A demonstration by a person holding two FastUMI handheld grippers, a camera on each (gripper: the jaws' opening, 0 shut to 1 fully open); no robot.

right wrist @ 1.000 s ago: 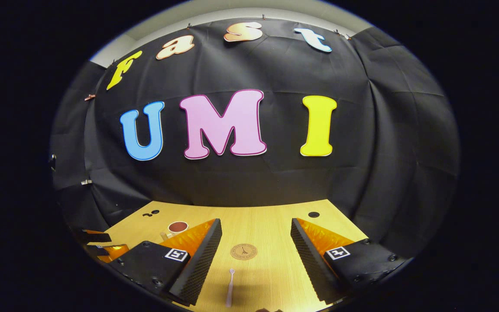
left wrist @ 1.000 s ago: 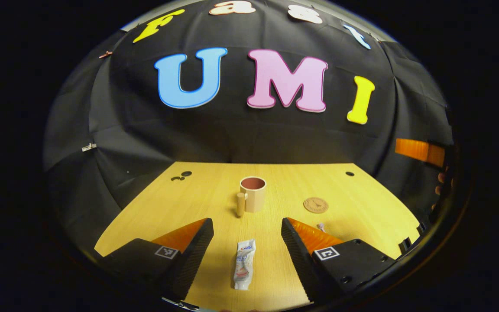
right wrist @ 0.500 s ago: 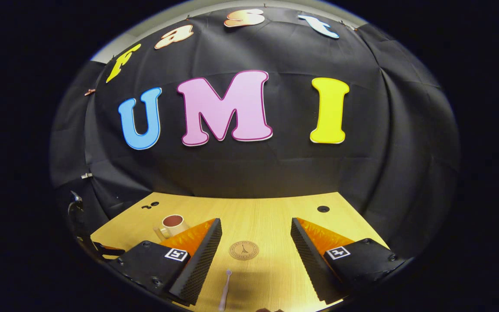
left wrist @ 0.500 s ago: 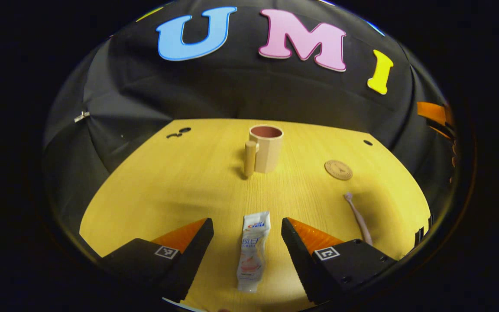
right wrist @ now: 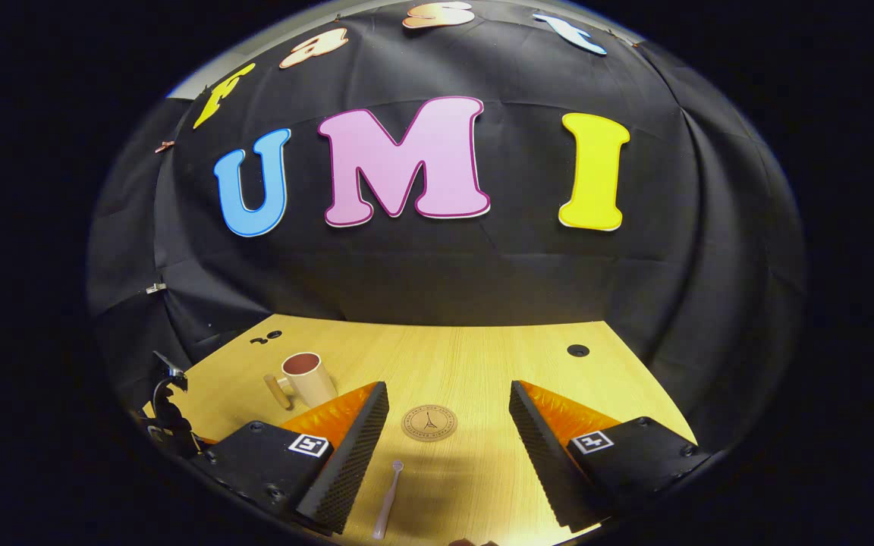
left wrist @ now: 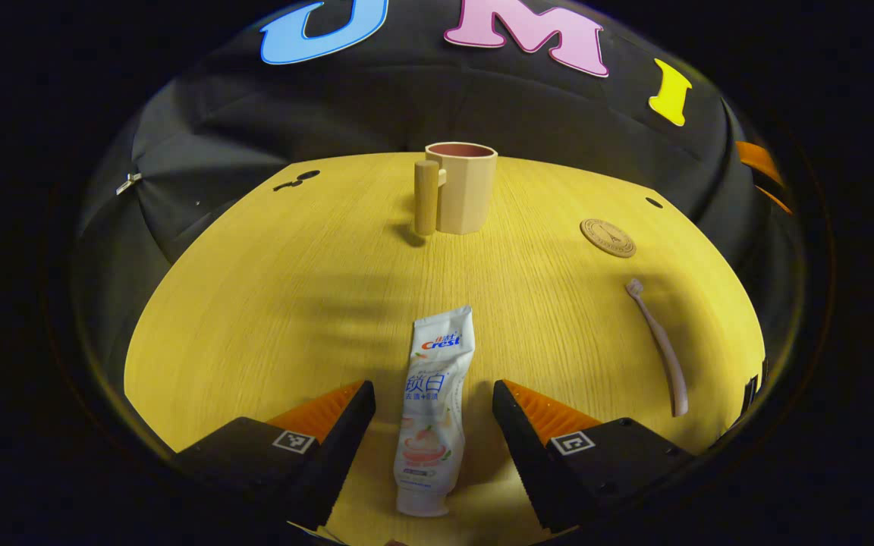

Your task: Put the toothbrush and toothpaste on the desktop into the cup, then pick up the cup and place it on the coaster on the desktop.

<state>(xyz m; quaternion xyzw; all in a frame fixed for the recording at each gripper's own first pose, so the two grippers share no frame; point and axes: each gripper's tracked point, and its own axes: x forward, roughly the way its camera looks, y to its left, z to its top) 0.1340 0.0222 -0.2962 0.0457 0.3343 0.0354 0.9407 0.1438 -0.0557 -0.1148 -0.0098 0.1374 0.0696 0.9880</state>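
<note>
Both claws gape, holding nothing: the left claw straddles the tube flat on the counter, seemingly lined up to grip it. The right claw hangs above the brush, likely its own pickup, cup upright beyond

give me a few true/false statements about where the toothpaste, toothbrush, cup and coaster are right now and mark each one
1. The white toothpaste tube lies flat on the yellow wooden desktop between the open fingers of the left gripper. True.
2. The pale long-handled toothbrush already stands in the beige cup with a peg handle. False: it lies on the desktop, apart from the cup.
3. The cup sits on the round brown coaster. False: the cup stands on the bare desktop, with the coaster off to one side.
4. In the right gripper view, the right gripper is open, with the toothbrush and coaster ahead between its fingers. True.
5. The left gripper is shut on the toothpaste tube. False: its fingers stand apart from the tube.
</note>
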